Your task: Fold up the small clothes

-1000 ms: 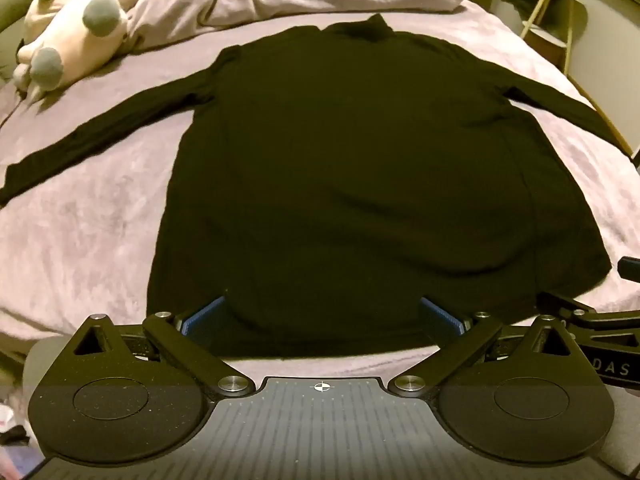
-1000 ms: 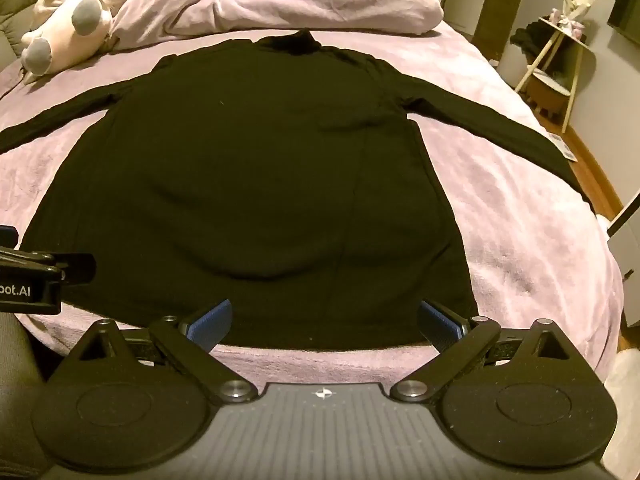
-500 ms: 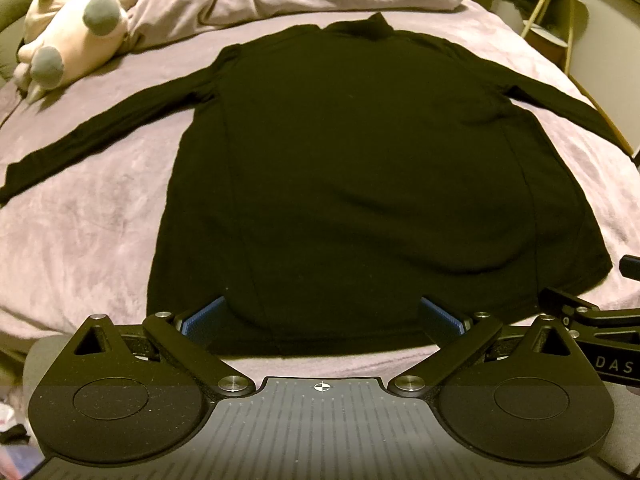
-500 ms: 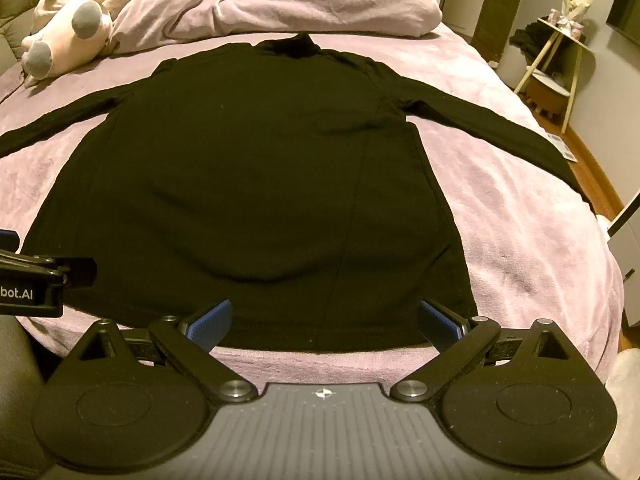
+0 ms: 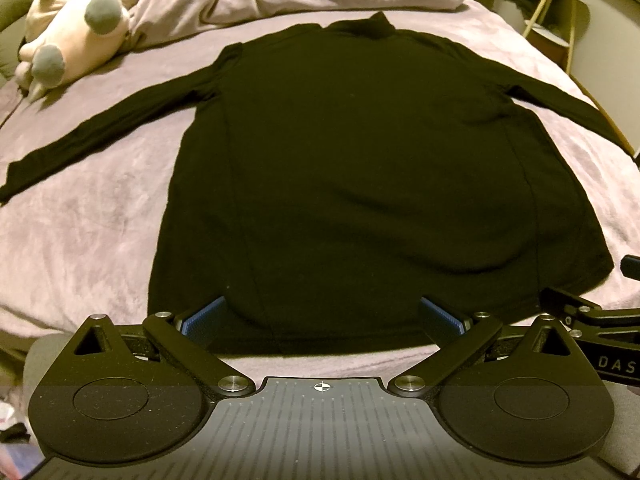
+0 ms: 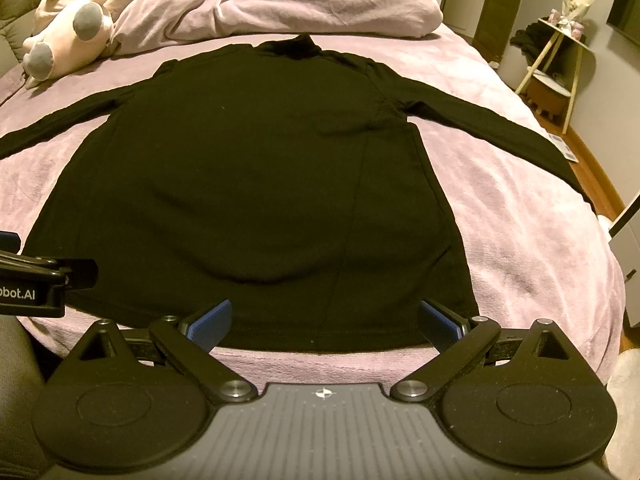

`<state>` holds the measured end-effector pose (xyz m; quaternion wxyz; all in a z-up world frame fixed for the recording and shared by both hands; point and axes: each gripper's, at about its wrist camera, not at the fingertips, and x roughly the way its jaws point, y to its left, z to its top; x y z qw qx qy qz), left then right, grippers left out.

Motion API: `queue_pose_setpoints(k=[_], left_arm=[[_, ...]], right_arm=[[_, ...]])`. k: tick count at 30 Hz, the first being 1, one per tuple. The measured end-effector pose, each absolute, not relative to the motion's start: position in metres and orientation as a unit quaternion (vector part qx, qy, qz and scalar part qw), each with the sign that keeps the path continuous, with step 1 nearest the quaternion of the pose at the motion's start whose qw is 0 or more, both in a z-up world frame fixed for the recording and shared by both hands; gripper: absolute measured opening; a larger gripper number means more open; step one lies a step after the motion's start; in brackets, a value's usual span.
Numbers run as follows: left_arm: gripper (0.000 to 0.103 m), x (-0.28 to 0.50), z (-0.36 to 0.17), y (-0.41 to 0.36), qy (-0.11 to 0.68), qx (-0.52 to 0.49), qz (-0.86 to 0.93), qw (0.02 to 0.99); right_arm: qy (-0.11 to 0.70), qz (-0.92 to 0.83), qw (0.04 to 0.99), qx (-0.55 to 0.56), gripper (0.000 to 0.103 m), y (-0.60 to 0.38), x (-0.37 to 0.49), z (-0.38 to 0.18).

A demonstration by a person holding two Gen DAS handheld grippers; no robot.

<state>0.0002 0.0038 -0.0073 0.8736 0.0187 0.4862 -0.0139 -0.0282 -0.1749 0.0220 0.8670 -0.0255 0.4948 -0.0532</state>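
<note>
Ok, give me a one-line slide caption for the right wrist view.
Open right gripper poised at the hem of a black long-sleeved turtleneck top spread flat on a mauve plush blanket.

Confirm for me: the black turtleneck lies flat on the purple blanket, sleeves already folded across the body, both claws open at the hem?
Not quite. In the right wrist view the black turtleneck has both sleeves spread outward on the purple blanket, not folded in. The rest holds: it lies flat, and the left claw and right claw are open at the hem.
</note>
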Motion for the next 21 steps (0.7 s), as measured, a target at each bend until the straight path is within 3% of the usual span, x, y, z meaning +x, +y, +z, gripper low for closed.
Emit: queue_pose_setpoints(k=[21], left_arm=[[0.103,-0.0013,-0.0085,0.0041,0.487,0.02,-0.013,0.873]], right_arm=[[0.491,-0.052,0.869,-0.019,0.099,-0.177,-0.0297,0.021]])
